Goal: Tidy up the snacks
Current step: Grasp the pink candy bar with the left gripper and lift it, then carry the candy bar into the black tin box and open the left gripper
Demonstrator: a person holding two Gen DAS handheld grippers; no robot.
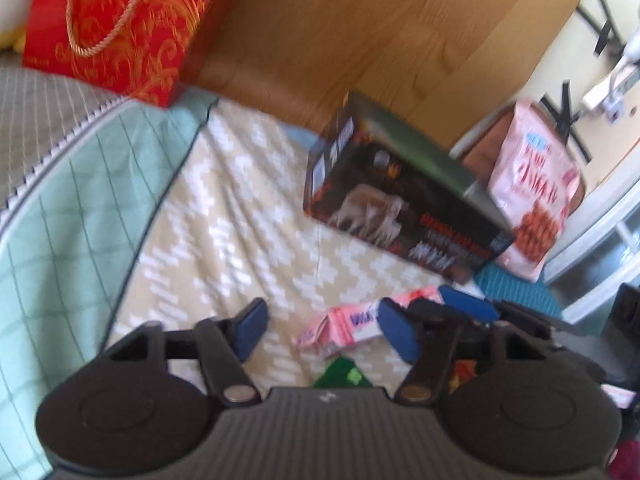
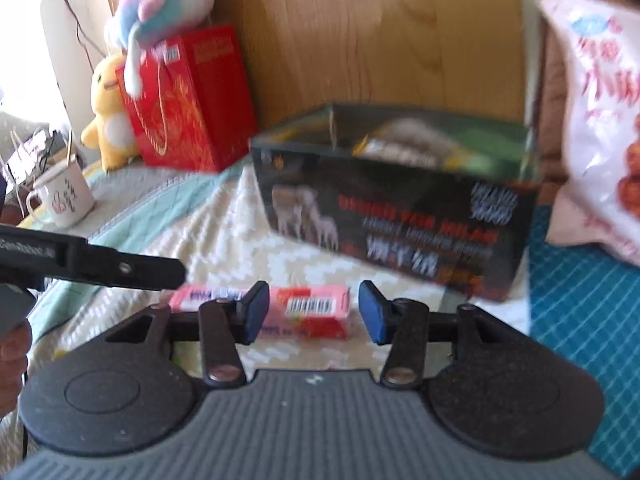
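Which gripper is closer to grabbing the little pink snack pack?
Probably the right gripper: the pink snack pack lies between its open fingers. The left gripper, also open, sits off to one side.

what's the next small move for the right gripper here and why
Probably ease the right gripper forward and down so its open jaws straddle the small pink snack box with a barcode, then close. The box lies flat on the patterned cream blanket, just beyond the blue pads, ungripped, and the open dark cardboard box behind it looks like the place for it.
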